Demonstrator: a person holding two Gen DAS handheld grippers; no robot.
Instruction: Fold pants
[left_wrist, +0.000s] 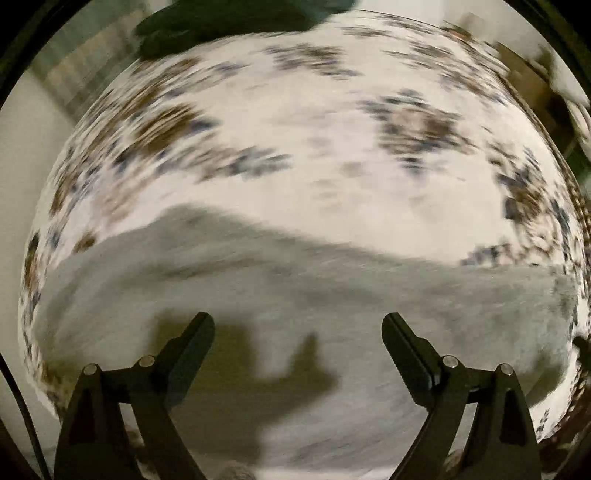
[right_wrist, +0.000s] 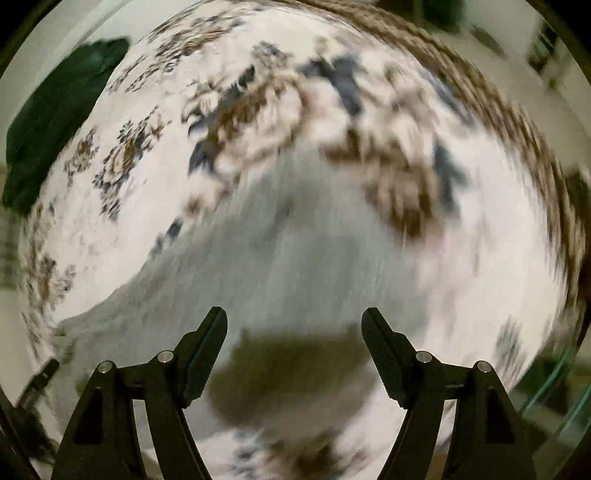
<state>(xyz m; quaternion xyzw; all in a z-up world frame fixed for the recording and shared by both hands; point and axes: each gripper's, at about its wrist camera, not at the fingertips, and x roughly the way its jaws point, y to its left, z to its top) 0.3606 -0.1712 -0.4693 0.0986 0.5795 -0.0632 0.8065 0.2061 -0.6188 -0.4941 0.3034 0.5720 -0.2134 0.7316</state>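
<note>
While both grippers gape, grey pants (left_wrist: 295, 295) lie flat (blurred).

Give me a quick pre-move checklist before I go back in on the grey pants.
1. Left gripper open, nothing between its jaws: ok.
2. Right gripper open and empty: ok.
3. Grey pants lying on the floral cloth, below both grippers: ok.
4. Pants folded flat, edges aligned: cannot tell, both views are motion-blurred.
5. Dark green garment lying apart from the pants: ok.
</note>
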